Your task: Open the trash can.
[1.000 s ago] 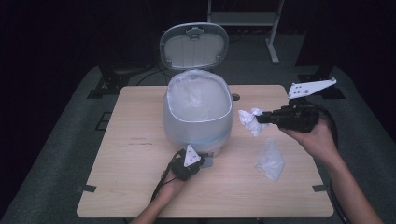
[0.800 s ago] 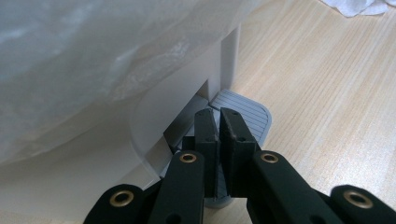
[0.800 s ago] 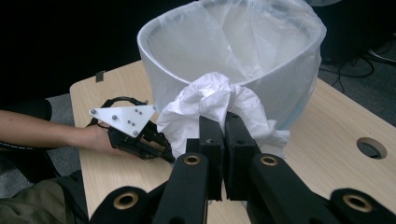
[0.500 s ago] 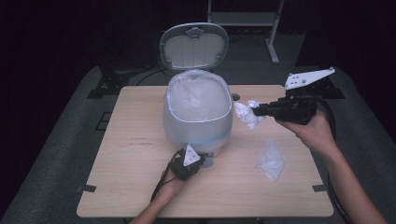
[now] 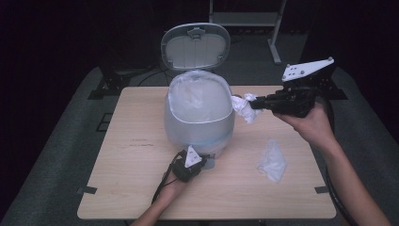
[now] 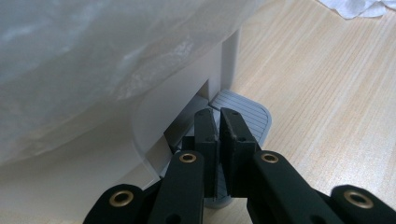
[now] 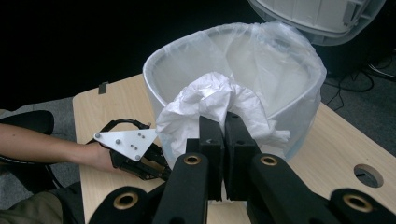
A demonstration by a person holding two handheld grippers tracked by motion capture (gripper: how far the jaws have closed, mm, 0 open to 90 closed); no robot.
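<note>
One crumpled tissue (image 5: 245,109) (right tongs (image 5: 256,104) clamped) beside bin rim (image 5: 230,101).

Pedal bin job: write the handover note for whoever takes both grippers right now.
Left gripper: shut, pressing the pedal; lid up.
Right gripper: shut on a crumpled tissue, held beside the bin's rim, not yet over the liner bag.
Second tissue lies on the table, right of the bin.
Done: bin open, first tissue lifted.
Left: drop it in, likely fetch the second, release the pedal.
</note>
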